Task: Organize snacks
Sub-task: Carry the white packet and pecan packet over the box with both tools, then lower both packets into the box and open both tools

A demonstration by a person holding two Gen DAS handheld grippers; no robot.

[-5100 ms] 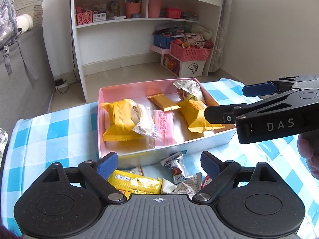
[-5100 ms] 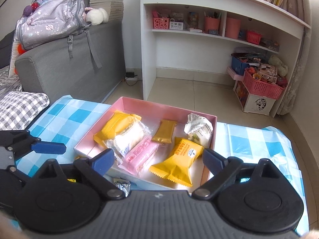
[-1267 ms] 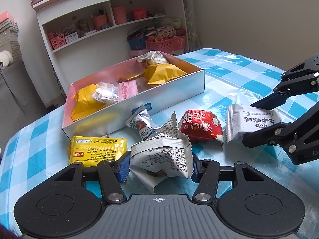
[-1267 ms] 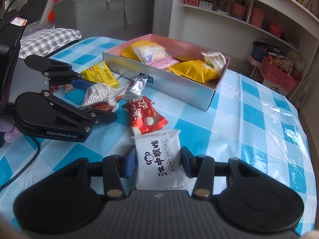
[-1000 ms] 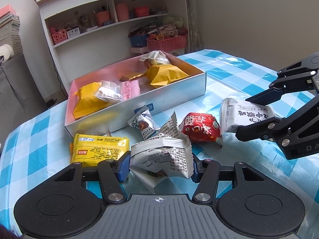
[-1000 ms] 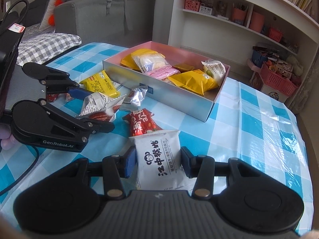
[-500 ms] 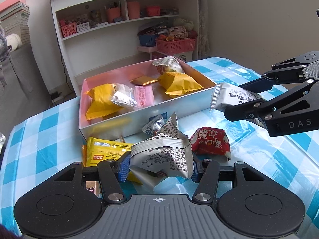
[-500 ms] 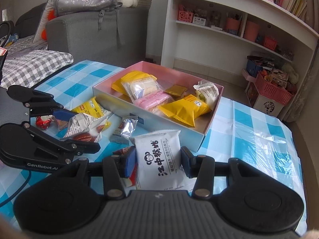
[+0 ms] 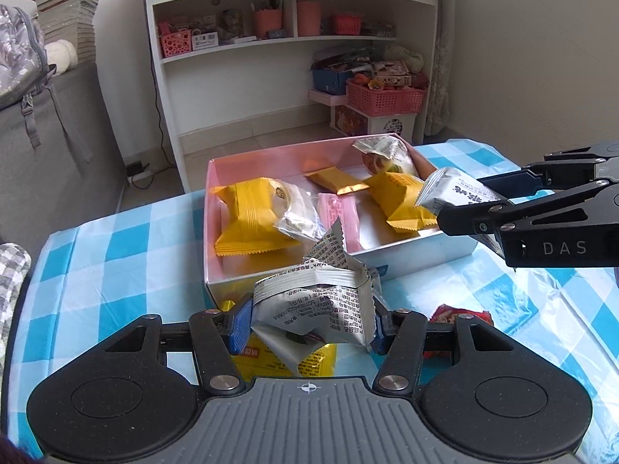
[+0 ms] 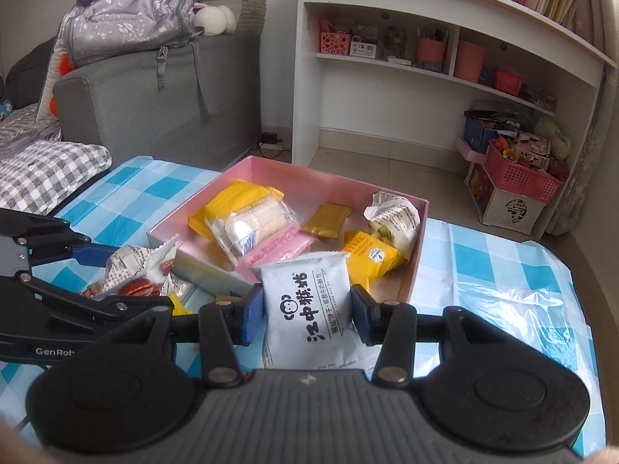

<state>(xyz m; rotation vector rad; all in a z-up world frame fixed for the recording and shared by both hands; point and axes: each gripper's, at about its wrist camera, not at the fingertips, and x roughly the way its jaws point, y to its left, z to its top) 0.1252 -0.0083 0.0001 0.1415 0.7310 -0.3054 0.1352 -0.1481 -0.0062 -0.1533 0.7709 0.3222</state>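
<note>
Blue pads of the left gripper (image 9: 309, 323) pinch a crumpled grey-and-white snack packet (image 9: 315, 303) printed with small black text, its torn top corner sticking up ahead of the fingertips and overlapping the near wall of the pink snack box (image 9: 267, 274). Below these fingers, on the blue-and-white checked tablecloth (image 9: 116, 247), lies a yellow packet (image 9: 323, 359), and just to their right a red packet (image 9: 460, 315) shows partly behind the finger linkage. The right gripper (image 10: 307, 319) clamps a white cookie packet (image 10: 309, 309) with black Chinese characters and a small monkey face; the packet stands upright between the pads, its top edge reaching forward over the near right corner of the box. In the left wrist view that same packet juts from the right gripper's fingertips above the box's right end, over a yellow pillow pack (image 9: 402, 201). Ahead of both pairs of fingers the box holds a large yellow pack (image 9: 247, 220) with a clear-wrapped pastry (image 9: 300, 218) lying on it, a pink wafer packet (image 9: 342, 218), a small gold packet (image 9: 334, 181) and a crumpled newsprint-style packet (image 9: 383, 152) in the far right corner. Beyond the box stand a white shelf unit (image 9: 294, 54) and a grey sofa (image 10: 162, 108).
</note>
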